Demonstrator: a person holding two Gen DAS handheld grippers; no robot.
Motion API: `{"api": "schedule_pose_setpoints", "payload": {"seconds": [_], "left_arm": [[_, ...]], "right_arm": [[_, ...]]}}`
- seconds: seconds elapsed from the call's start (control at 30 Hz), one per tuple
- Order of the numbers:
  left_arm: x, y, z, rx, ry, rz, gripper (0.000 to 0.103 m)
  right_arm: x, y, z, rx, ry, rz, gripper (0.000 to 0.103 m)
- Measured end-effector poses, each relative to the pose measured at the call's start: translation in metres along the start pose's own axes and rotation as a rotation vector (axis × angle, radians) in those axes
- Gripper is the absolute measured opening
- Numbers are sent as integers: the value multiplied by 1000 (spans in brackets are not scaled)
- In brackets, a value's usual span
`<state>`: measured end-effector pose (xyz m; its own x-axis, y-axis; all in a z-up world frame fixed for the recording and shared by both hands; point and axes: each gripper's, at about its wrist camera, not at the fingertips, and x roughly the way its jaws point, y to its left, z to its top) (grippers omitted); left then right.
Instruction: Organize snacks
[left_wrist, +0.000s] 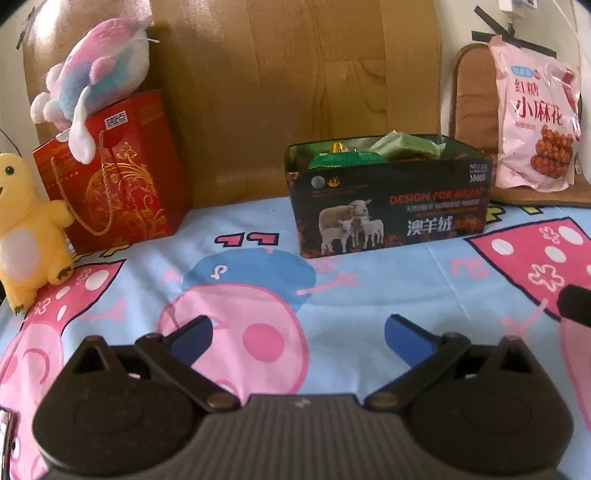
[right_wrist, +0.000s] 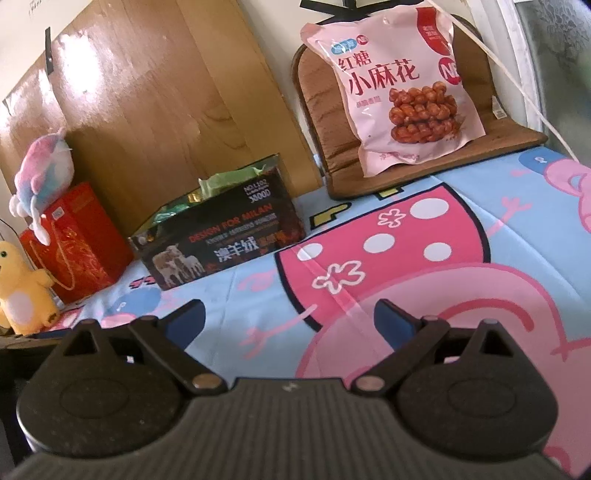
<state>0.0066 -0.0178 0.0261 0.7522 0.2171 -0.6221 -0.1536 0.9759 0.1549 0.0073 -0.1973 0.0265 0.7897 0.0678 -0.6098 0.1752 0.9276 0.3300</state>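
Note:
A dark cardboard box (left_wrist: 388, 206) printed with sheep stands on the cartoon bedsheet, holding several green and gold snack packets (left_wrist: 369, 149). The same box (right_wrist: 221, 232) shows at middle left in the right wrist view. A large pink snack bag (left_wrist: 535, 125) leans upright on a brown cushion at the back right, and this pink bag (right_wrist: 399, 81) fills the top of the right wrist view. My left gripper (left_wrist: 299, 336) hovers open over the sheet, well short of the box. My right gripper (right_wrist: 290, 321) is open too, with nothing between its fingers.
A red gift bag (left_wrist: 114, 173) stands at the back left with a pastel plush toy (left_wrist: 99, 70) on top. A yellow plush (left_wrist: 26, 229) sits beside it. A wooden headboard (left_wrist: 295, 74) closes off the back. A brown cushion (right_wrist: 424, 162) leans against the wall.

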Motion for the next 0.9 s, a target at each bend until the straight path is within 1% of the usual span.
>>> {"api": "schedule_pose_setpoints", "payload": {"seconds": [0.27, 0.4, 0.5, 0.67, 0.9], "left_arm": [[10, 3, -6, -14, -48, -3, 103], [16, 0, -11, -16, -43, -32, 103], [12, 3, -12, -32, -77, -43, 103], [11, 4, -14, -46, -87, -54, 103], [4, 2, -18, -31, -131, -43, 103]], "right_arm": [[9, -1, -6, -4, -40, -14, 99], [7, -1, -7, 3, -70, -18, 99], [6, 3, -8, -19, -92, -17, 99], [5, 11, -9, -72, -116, 6, 99], [0, 12, -10, -79, -148, 13, 99]]}}
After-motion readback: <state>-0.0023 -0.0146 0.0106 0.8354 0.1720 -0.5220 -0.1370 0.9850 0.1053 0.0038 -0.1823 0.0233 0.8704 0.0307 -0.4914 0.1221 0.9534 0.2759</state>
